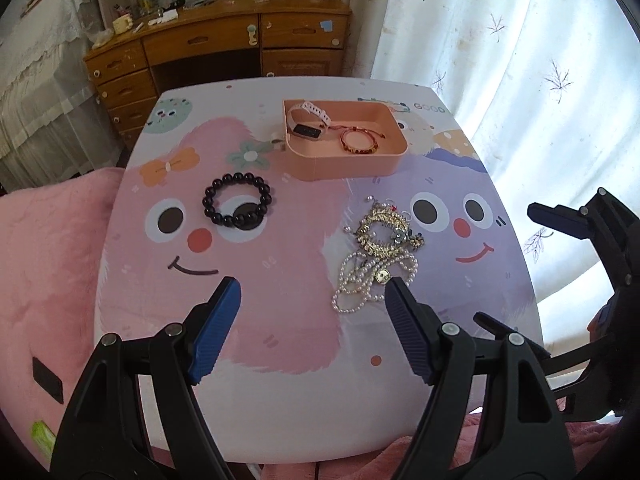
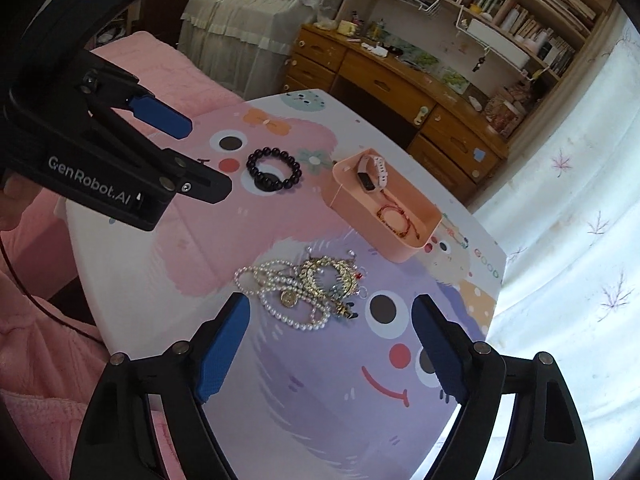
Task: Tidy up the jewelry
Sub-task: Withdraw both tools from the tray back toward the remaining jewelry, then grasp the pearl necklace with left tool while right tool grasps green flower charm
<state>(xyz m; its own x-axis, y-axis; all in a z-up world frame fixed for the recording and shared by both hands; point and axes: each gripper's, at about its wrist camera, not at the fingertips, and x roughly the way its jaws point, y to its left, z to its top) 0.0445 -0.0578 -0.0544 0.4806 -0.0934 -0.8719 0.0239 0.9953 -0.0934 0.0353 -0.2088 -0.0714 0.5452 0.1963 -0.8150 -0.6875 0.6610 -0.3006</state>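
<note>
Left wrist view: the left gripper [image 1: 314, 292] hangs over the near part of the cartoon-printed table [image 1: 280, 400], blue pads spread wide, nothing between them. Just past its right fingertip lies the tangle of pearl strands [image 1: 368, 280], with a gold comb-like piece [image 1: 386, 232] on top of its far end. To the left, well apart from that heap, the black bead bracelet [image 1: 238, 205] sits alone on the pink monster's eye. Farther back, the pink tray [image 1: 352, 160] holds a white-strapped watch [image 1: 306, 130] on its left side and a red cord bracelet [image 1: 360, 142] toward the middle. Over on the right wrist view, the right gripper [image 2: 330, 312] is spread too, empty, the pearl heap near its left finger, with the gold piece just beyond. At the rear, a wooden desk [image 1: 224, 36] and pale curtain [image 1: 520, 60].
</note>
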